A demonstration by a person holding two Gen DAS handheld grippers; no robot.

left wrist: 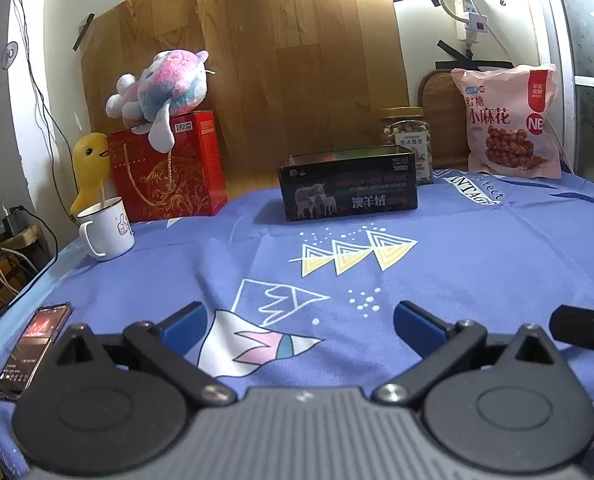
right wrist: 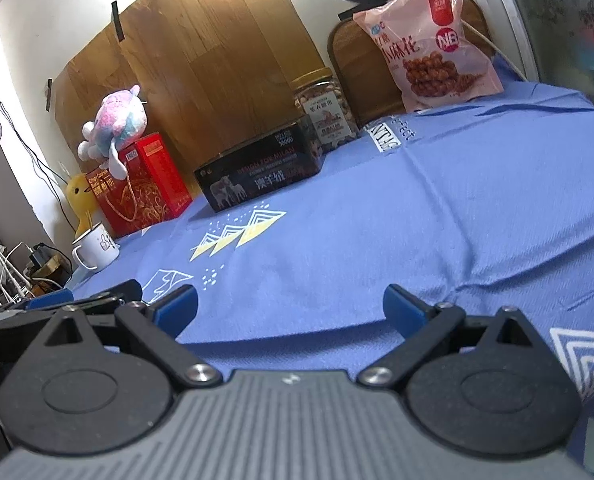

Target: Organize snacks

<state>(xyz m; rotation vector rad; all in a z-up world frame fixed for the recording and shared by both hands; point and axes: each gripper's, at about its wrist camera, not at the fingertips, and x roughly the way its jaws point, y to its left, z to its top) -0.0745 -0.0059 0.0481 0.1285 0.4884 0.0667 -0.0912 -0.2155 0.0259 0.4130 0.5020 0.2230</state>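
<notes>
pink snack bag [left wrist: 509, 120] leaned far right; both grippers, left gripper [left wrist: 301, 320] and right gripper [right wrist: 291, 306], were spread empty, so a careless grab could topple it.

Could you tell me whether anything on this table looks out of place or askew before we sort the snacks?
Nothing is spilled or damaged. The plush toy slumps over the red gift box, one limb dangling down its front. The pink snack bag leans against the wooden board behind it rather than standing freely.

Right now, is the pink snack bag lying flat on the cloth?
No, the pink snack bag stands upright at the back, beside the nut jar.
</notes>
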